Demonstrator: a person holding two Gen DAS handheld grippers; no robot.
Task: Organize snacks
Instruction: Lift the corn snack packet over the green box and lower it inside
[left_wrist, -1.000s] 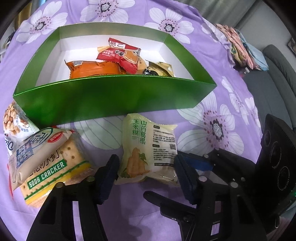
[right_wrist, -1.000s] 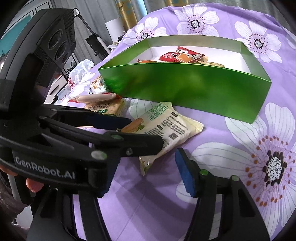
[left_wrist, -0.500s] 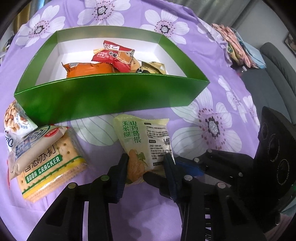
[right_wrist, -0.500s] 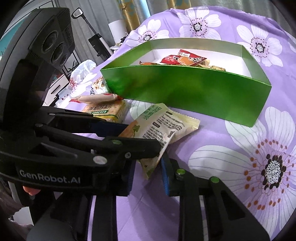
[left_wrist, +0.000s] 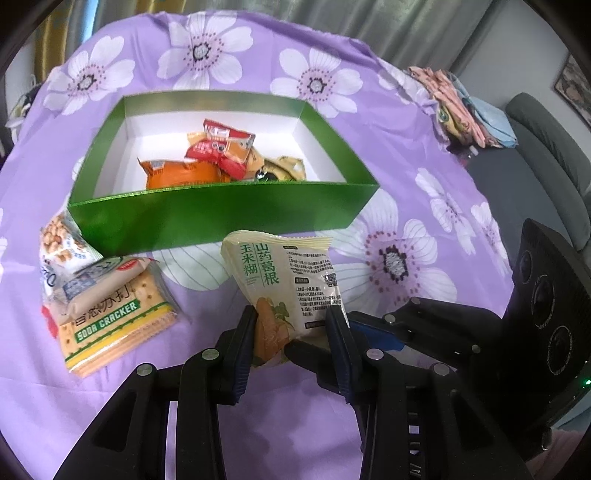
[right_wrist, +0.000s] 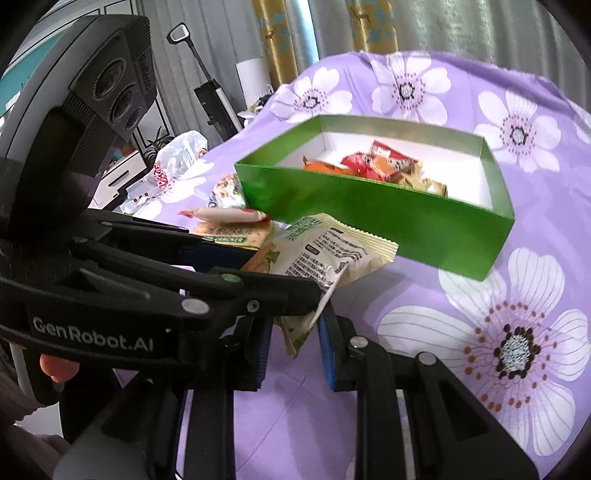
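Note:
A cream snack packet (left_wrist: 284, 273) with green lettering hangs just above the purple cloth, in front of the green box (left_wrist: 221, 210). My left gripper (left_wrist: 291, 325) is shut on the packet's near end. My right gripper (right_wrist: 295, 343) is shut on a corner of the same packet (right_wrist: 325, 254), right beside the left gripper's fingers (right_wrist: 258, 288). The green box (right_wrist: 369, 210) holds an orange packet (left_wrist: 177, 175), a red packet (left_wrist: 221, 147) and a few more snacks. A soda cracker pack (left_wrist: 114, 317) and a peanut bag (left_wrist: 62, 240) lie left of the held packet.
A long beige packet (left_wrist: 99, 280) lies across the crackers. Folded cloths (left_wrist: 465, 110) sit at the table's far right edge, with a grey sofa (left_wrist: 546, 147) beyond. A white plastic bag (right_wrist: 181, 155) lies at the far left. Bare flowered cloth spreads right of the box.
Both grippers went from open around the cream packet to shut on it. The packet has come up off the cloth with them, and the box now sits lower and farther in view.

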